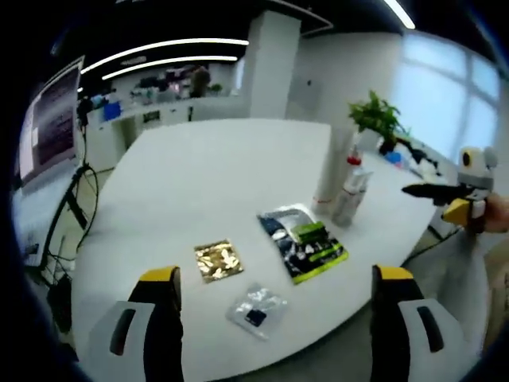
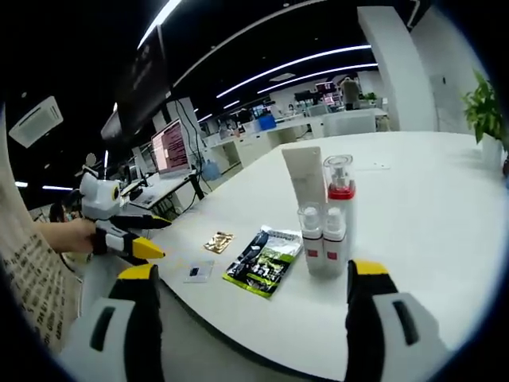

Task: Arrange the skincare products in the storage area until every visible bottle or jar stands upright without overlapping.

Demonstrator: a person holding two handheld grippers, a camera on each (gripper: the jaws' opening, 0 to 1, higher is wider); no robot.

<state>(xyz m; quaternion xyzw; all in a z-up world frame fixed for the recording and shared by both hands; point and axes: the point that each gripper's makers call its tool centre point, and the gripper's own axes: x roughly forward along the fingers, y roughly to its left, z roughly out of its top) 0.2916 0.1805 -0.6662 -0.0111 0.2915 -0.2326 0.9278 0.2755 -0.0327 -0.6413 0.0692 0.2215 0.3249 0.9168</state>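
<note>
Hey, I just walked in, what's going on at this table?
A person holds tongs in each hand over a white table, and neither pair is gripping anything. The left tongs and right tongs both stand open, short of the items. A white tube and a red-collared pump bottle stand upright with small bottles in front. A green-and-dark packet, a gold sachet and a clear sachet lie flat nearby.

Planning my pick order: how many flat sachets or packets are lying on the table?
3. A gold foil sachet lies furthest from the bottles, a small clear sachet nearest the table edge, and a larger dark green-and-black packet closest to the upright bottles.
</note>
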